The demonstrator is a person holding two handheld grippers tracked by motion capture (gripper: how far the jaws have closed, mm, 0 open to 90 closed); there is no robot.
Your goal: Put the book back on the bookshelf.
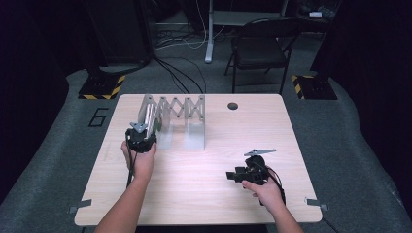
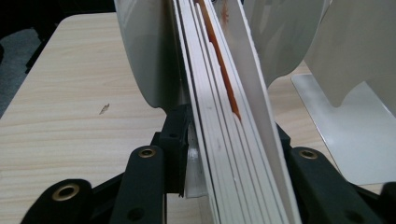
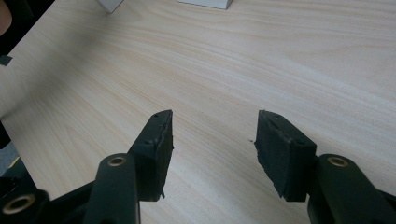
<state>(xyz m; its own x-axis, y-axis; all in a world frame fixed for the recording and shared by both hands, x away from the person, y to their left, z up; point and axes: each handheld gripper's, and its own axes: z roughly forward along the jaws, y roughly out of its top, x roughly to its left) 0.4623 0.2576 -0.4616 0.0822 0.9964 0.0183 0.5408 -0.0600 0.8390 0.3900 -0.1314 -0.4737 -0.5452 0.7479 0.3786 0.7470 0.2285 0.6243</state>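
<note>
The left tool point(image 2: 229, 186) is clenched on a bundle of thin white sheets point(image 2: 219, 140), one edged orange-brown, standing in the left end of a grey accordion rack point(image 1: 175, 114). The right tool point(image 3: 212, 154), jaws spread and released, hovers over the pale woodgrain surface point(image 3: 280, 60), well apart from the rack.

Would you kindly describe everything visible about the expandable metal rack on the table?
The rack is pale grey, seemingly sheet metal: upright divider plates joined along the top by a scissor lattice, each plate on a flat foot. It stands on the far left of the wooden table, partly stretched open. Thin white sheets, one orange-edged, sit among its left plates, where the left tongs are closed on them.
</note>
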